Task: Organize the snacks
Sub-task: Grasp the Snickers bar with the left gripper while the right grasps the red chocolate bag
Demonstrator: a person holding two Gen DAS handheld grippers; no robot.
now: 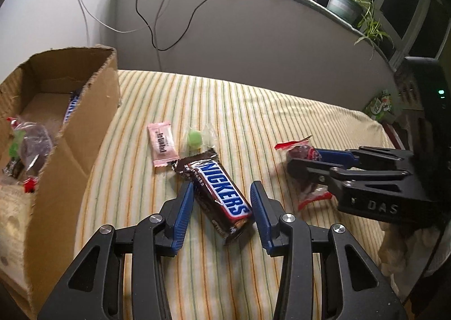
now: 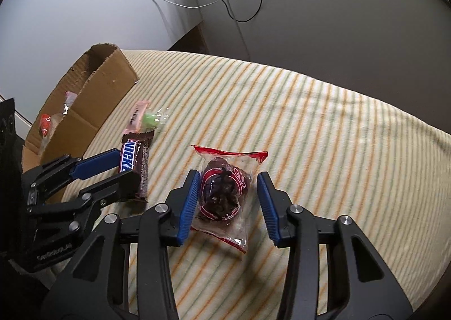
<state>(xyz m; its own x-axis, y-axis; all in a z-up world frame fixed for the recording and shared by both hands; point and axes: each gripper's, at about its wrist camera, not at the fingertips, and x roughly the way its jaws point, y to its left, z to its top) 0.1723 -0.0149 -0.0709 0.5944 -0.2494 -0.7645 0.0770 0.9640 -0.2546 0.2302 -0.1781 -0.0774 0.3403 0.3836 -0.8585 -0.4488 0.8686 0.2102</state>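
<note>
While both grippers' jaws straddle snacks unclamped, four lie loose: one Snickers bar (image 1: 218, 193), one red-edged packet (image 2: 224, 196), two candies.

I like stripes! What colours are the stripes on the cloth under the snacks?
The cloth is cream with thin orange and green stripes, clearest in the right wrist view.

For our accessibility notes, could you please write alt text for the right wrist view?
The right tongs straddle a clear, red-edged snack packet lying on a striped cloth, pads not yet pressing. To their left, the left tongs reach around a Snickers bar, with a cardboard box behind.
</note>
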